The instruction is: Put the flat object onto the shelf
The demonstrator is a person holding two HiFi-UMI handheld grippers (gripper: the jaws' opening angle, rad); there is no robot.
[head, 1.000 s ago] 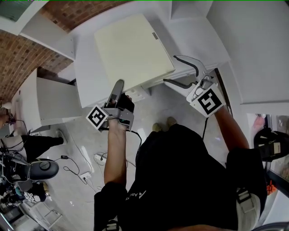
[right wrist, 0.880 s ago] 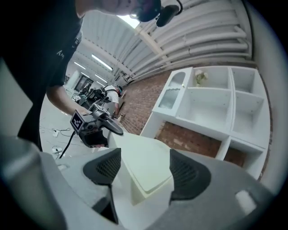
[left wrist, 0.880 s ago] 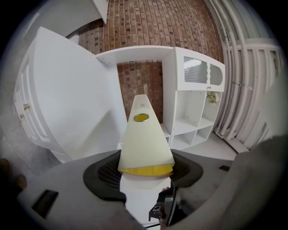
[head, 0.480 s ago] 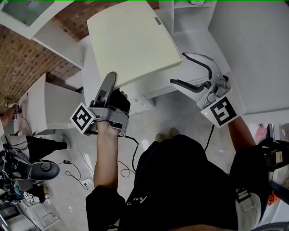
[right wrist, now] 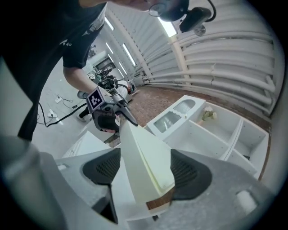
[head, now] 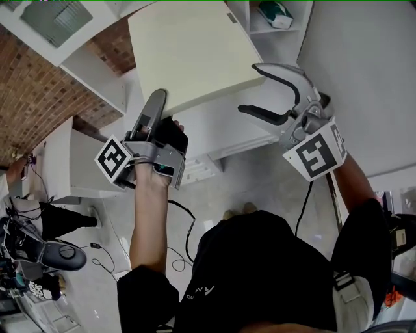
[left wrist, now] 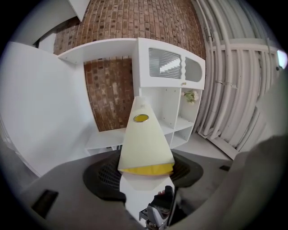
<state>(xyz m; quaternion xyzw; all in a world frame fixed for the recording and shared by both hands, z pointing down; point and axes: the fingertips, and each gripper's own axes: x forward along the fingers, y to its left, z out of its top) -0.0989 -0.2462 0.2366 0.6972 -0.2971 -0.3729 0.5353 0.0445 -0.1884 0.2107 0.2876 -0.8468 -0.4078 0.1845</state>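
Observation:
The flat object (head: pixel 188 52) is a large cream panel, tilted and held up in the air. My left gripper (head: pixel 159 99) is shut on its near left edge, and the panel runs edge-on between the jaws in the left gripper view (left wrist: pixel 144 139). At the panel's right corner my right gripper (head: pixel 248 88) is shut on it; the right gripper view shows the panel (right wrist: pixel 144 152) filling the space between the dark pads. The white shelf unit (head: pixel 260 29) with open compartments stands just beyond the panel; both gripper views show this shelf unit (left wrist: pixel 175 117) (right wrist: pixel 211 134) ahead.
A green item (head: pixel 276 14) lies in one shelf compartment. A white table (head: pixel 214 130) stands below the panel and a white cabinet (head: pixel 78 169) to the left. A brick wall (head: pixel 39 97) is behind. Cables (head: pixel 175 253) lie on the floor, and a stool (head: pixel 58 257) stands at lower left.
Both grippers have risen with the flat object, carrying it up off the white table and farther toward the shelf unit. The panel's tilt has grown a little.

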